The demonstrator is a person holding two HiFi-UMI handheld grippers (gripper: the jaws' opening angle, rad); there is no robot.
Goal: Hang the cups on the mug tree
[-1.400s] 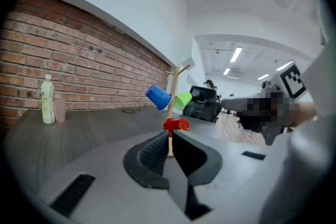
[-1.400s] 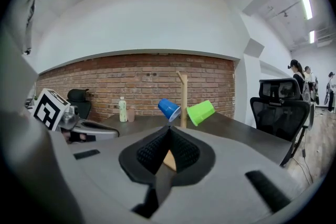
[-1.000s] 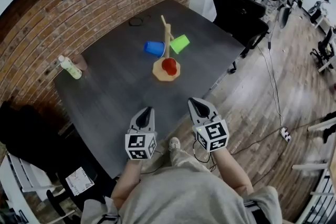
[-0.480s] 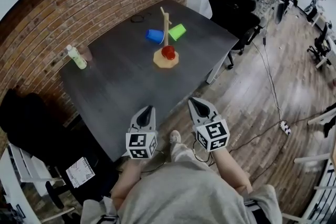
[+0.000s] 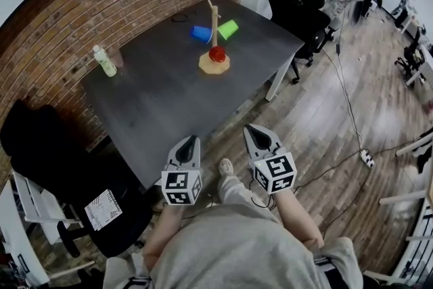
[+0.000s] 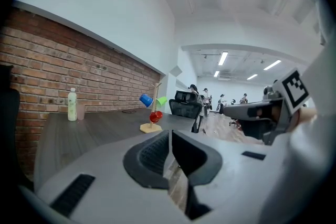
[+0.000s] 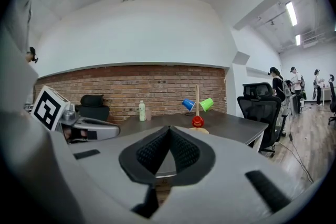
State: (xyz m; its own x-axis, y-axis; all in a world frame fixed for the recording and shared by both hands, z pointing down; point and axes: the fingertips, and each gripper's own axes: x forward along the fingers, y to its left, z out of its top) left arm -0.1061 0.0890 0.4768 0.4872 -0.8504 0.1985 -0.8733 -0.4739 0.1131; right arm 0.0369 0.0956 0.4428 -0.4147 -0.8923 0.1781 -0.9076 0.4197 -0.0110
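Observation:
A wooden mug tree (image 5: 214,44) stands on the far part of the dark table (image 5: 155,105). A blue cup (image 5: 200,33), a green cup (image 5: 228,28) and a red cup (image 5: 217,53) hang on it. The tree (image 7: 197,113) with its cups also shows small in both gripper views. My left gripper (image 5: 190,143) and right gripper (image 5: 256,135) are held side by side off the table's near edge, close to my body. Both are shut with nothing between the jaws.
A pale bottle (image 5: 105,61) and a small glass stand at the table's left side by the brick wall. Black office chairs (image 5: 298,7) stand at the far right and another chair (image 5: 54,166) at the near left. People sit at desks further back.
The view has pulled back from the table: the mug tree and cups look smaller and farther up. Both grippers keep their place near my body and stay shut.

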